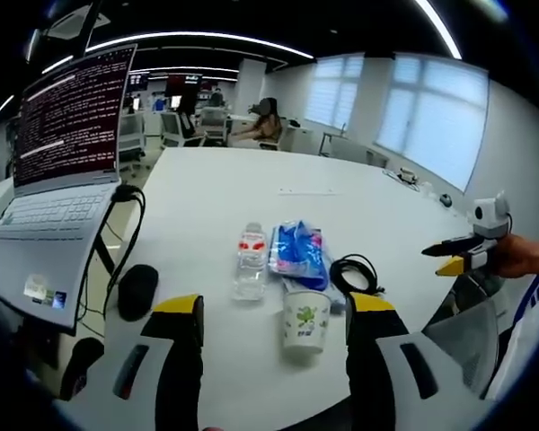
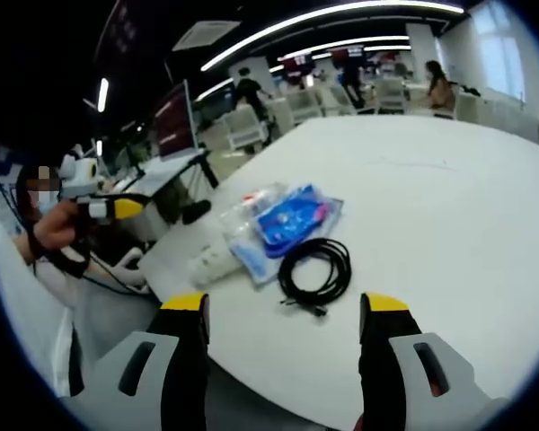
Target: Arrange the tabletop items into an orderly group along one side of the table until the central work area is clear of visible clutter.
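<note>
Four loose items sit clustered on the white desk (image 1: 251,193), just ahead of the left gripper (image 1: 274,314) in the left gripper view. A clear water bottle (image 1: 251,260) with a red label lies on its side, left of centre. Touching its right side is a blue plastic packet (image 1: 298,253). Below the packet, a white paper cup (image 1: 305,321) with a green print stands upright, between the two fingers (image 1: 178,346) of the left gripper, which are spread wide and hold nothing. A coiled black cable (image 1: 353,272) lies just right of the packet. At the left of the frame an open laptop (image 1: 58,171) rests on a stand, with a black mouse (image 1: 136,291) below it.

At the right edge, a hand grips the right gripper (image 1: 450,257), its yellow-tipped fingers nearly together and empty.

In the right gripper view, the same cluster lies in the centre of the frame: the packet (image 2: 292,220), the bottle (image 2: 242,208) to its upper left, the cup (image 2: 213,262) at the desk edge (image 2: 449,206), and the cable (image 2: 315,269) in front of the right gripper (image 2: 285,319). That gripper's own fingers (image 2: 185,350) stand wide apart and empty. The left gripper (image 2: 108,208) appears at the left, held in a hand.
</note>
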`<state>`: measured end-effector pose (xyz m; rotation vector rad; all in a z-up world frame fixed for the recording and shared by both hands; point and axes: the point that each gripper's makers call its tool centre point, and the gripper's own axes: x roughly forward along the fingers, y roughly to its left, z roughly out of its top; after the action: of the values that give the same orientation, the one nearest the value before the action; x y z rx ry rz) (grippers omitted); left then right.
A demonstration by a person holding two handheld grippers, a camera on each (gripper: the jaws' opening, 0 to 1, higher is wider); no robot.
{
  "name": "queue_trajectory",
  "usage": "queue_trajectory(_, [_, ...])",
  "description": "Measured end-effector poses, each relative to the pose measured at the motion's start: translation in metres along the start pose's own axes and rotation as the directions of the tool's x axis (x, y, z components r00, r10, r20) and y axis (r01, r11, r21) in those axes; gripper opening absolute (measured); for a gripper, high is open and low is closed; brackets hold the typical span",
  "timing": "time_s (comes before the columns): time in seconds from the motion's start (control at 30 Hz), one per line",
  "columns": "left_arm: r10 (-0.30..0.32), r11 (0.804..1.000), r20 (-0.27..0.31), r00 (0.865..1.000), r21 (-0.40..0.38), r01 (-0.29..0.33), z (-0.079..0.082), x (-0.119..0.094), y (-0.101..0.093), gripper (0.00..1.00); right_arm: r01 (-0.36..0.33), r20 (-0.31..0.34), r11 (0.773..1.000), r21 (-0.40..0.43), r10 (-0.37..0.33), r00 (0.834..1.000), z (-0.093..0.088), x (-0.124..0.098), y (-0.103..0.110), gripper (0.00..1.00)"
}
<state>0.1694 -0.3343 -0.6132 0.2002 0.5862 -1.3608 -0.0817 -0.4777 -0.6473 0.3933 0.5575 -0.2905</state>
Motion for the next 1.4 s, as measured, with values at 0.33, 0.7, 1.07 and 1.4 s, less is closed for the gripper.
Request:
queue_trajectory(0.33, [-0.021, 0.999, -0.04, 0.999, 0.028, 0.022, 0.005, 0.014, -0.016, 0.63, 0.0, 0.035, 0.998, 0.059, -0.002, 0.999, -0.009, 0.001, -0.002, 0.67])
queue_trajectory(0.7, [-0.022, 0.999, -0.06, 0.998, 0.039, 0.025, 0.007, 0.022, -0.03, 0.64, -0.005, 0.062, 0.997, 0.079, 0.0, 0.998, -0.008, -0.006, -0.018, 0.67])
queue_trajectory(1.07, [-0.007, 0.999, -0.064, 0.998, 0.039, 0.01, 0.011, 0.028, -0.036, 0.64, -0.032, 0.061, 0.997, 0.073, 0.027, 0.998, -0.003, -0.003, -0.026, 0.67])
queue_trajectory(1.4, [0.014, 1.0, -0.106, 0.994, 0.006, -0.013, 0.009, 0.044, -0.035, 0.62, -0.056, 0.055, 0.996, 0.068, 0.052, 0.997, -0.004, 0.0, -0.029, 0.66])
